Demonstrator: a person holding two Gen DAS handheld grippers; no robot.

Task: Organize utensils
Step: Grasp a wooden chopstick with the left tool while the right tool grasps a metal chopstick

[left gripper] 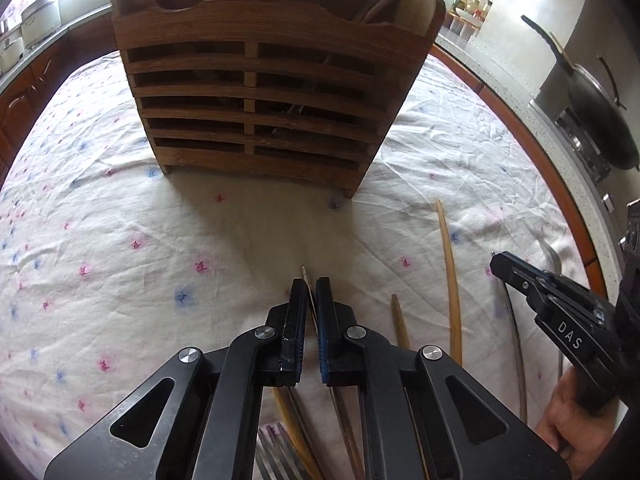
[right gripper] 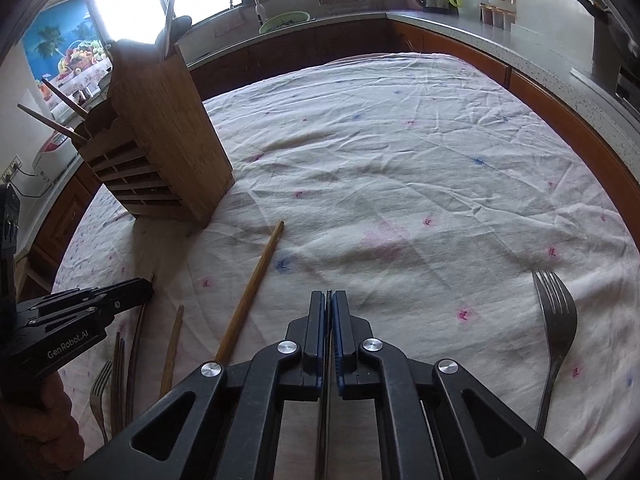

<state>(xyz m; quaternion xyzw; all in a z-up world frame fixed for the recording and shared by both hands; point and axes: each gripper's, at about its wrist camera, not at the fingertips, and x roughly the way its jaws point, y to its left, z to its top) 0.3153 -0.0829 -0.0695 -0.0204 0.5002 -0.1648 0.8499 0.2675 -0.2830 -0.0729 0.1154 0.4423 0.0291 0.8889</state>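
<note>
Your left gripper (left gripper: 311, 294), clamped on a thin chopstick (left gripper: 305, 271) pointing forward, faces the wooden holder (left gripper: 264, 92) straight ahead; carry it there.

Both grippers are black, with angular linkage arms, triangular cut-outs and round silver screws. The left gripper (left gripper: 311, 286) has blue-edged pads and white "GenRobot.AI" lettering; the right gripper (right gripper: 329, 298) reads "DAS". Bare skin shows at lower right.

Utensil holder (right gripper: 160, 140) stands on bench (right gripper: 400, 160), far left; chopstick (right gripper: 250, 292) lies before it; fork (right gripper: 556, 332) lies well apart, right.
</note>
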